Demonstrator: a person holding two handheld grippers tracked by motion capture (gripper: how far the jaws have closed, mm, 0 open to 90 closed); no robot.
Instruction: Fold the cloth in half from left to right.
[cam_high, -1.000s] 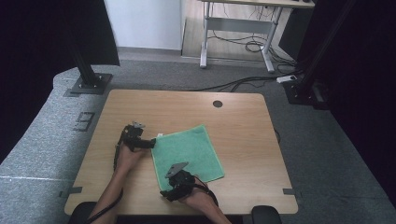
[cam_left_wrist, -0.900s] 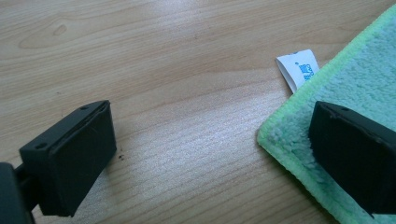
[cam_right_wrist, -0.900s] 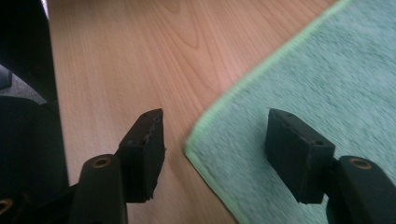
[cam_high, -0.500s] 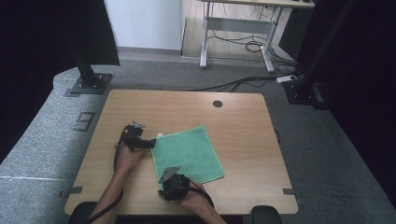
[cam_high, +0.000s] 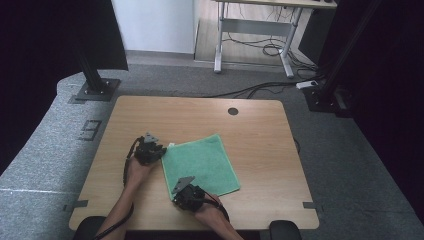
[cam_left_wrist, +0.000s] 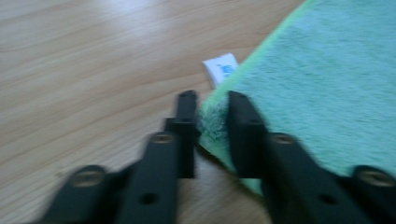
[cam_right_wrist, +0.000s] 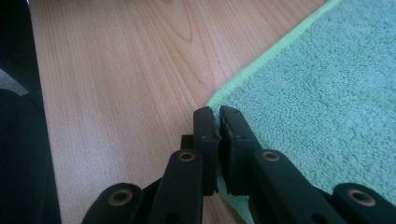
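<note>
High view: a green cloth (cam_high: 201, 163) is laid flat on the table (cam_high: 260, 140), near the front edge, a bit left of the mid. It is turned a little, so 1 corner points to each hand. A small white tag (cam_high: 171, 145) is seen at its far-left corner.

The left gripper (cam_high: 161, 149) is held at that far-left corner. In the left gripper view the cloth edge (cam_left_wrist: 212, 122) is bunched up btw. the 2 black jaws, w/ the tag (cam_left_wrist: 221, 68) just past the tips. The jaws have just been closing, and the cloth is pinched.

The right gripper (cam_high: 181, 192) is held at the near-left corner. In the right gripper view the jaws are pressed nearly together, w/ the cloth corner (cam_right_wrist: 217, 123) nipped btw. the tips. These jaws have just been closing too.

The rest of the cloth is spread flat on the wood. A dark round hole (cam_high: 232, 111) is seen at the far side of the table, well apart from the cloth.
</note>
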